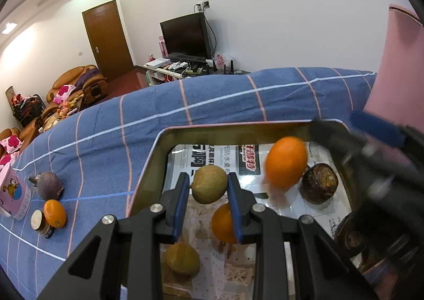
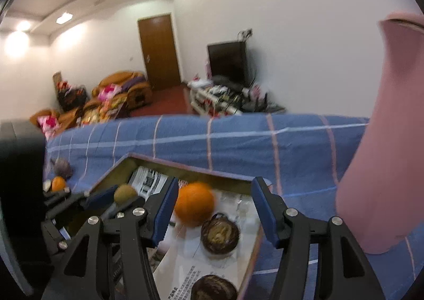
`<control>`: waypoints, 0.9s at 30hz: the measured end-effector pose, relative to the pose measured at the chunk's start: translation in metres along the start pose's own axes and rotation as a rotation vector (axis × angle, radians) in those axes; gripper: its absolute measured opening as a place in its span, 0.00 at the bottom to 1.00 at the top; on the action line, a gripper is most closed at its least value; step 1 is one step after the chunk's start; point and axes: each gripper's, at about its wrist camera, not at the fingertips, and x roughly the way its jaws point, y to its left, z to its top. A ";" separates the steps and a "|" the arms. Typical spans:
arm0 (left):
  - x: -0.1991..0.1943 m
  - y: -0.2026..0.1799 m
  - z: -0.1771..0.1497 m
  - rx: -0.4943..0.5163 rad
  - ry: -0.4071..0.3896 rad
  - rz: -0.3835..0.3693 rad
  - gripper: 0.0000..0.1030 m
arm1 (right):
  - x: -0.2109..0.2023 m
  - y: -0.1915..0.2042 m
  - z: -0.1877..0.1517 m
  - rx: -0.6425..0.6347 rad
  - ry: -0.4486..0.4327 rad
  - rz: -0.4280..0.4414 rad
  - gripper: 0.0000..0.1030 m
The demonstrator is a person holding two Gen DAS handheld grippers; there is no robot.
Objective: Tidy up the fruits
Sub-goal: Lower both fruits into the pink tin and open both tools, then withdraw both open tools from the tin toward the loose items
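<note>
My left gripper (image 1: 208, 187) is shut on a green-yellow fruit (image 1: 209, 184) above a newspaper-lined metal tray (image 1: 148, 167). In the tray lie an orange (image 1: 222, 223), another green fruit (image 1: 182, 259) and dark brown fruits (image 1: 319, 183). A blurred orange (image 1: 286, 160) is in mid-air over the tray, just off my right gripper (image 2: 214, 207), which is open; the same orange (image 2: 194, 207) shows between its spread fingers. The left gripper with its fruit (image 2: 125, 193) shows at the left of the right wrist view.
On the blue checked cloth (image 1: 212, 98) left of the tray lie a purple fruit (image 1: 49, 184), a small orange (image 1: 54, 213) and a brown cut piece (image 1: 39, 223), beside a pink cup (image 1: 14, 196). A pink container (image 2: 384, 140) stands at right.
</note>
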 end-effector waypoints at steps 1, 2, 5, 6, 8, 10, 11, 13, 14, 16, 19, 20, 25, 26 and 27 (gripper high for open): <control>0.000 0.001 0.000 0.000 -0.002 0.005 0.32 | -0.005 -0.004 0.002 0.021 -0.026 -0.015 0.62; 0.000 0.001 0.001 0.001 -0.005 0.011 0.42 | -0.009 -0.007 0.003 0.039 -0.051 -0.034 0.69; -0.005 -0.001 0.001 0.010 -0.038 0.048 0.68 | -0.019 -0.015 0.007 0.082 -0.114 -0.075 0.77; -0.007 -0.002 0.001 0.012 -0.049 0.042 0.72 | -0.021 -0.015 0.007 0.091 -0.123 -0.074 0.78; -0.012 -0.005 0.000 0.020 -0.074 0.037 0.77 | -0.022 -0.017 0.008 0.105 -0.128 -0.076 0.78; -0.017 -0.008 -0.001 0.037 -0.099 0.056 0.85 | -0.021 -0.015 0.008 0.098 -0.115 -0.084 0.78; -0.020 -0.009 -0.002 0.045 -0.113 0.073 0.93 | -0.021 -0.013 0.008 0.087 -0.112 -0.099 0.78; -0.027 -0.009 -0.004 0.054 -0.153 0.113 0.98 | -0.023 -0.011 0.009 0.071 -0.124 -0.122 0.78; -0.030 -0.008 -0.004 0.056 -0.168 0.121 0.99 | -0.026 -0.009 0.008 0.067 -0.144 -0.130 0.78; -0.035 -0.004 -0.003 0.054 -0.189 0.125 1.00 | -0.033 -0.008 0.006 0.056 -0.190 -0.152 0.78; -0.035 0.003 -0.002 0.023 -0.183 0.122 1.00 | -0.038 -0.004 0.002 0.023 -0.249 -0.219 0.87; -0.034 0.006 -0.002 0.011 -0.182 0.126 1.00 | -0.039 -0.003 0.001 0.020 -0.266 -0.233 0.87; -0.034 0.016 -0.006 -0.015 -0.193 0.164 1.00 | -0.045 -0.005 -0.005 0.047 -0.301 -0.208 0.87; -0.035 0.017 -0.009 -0.018 -0.196 0.171 1.00 | -0.046 -0.004 -0.005 0.043 -0.301 -0.212 0.87; -0.038 0.019 -0.010 -0.023 -0.208 0.179 1.00 | -0.046 -0.002 -0.006 0.037 -0.301 -0.213 0.87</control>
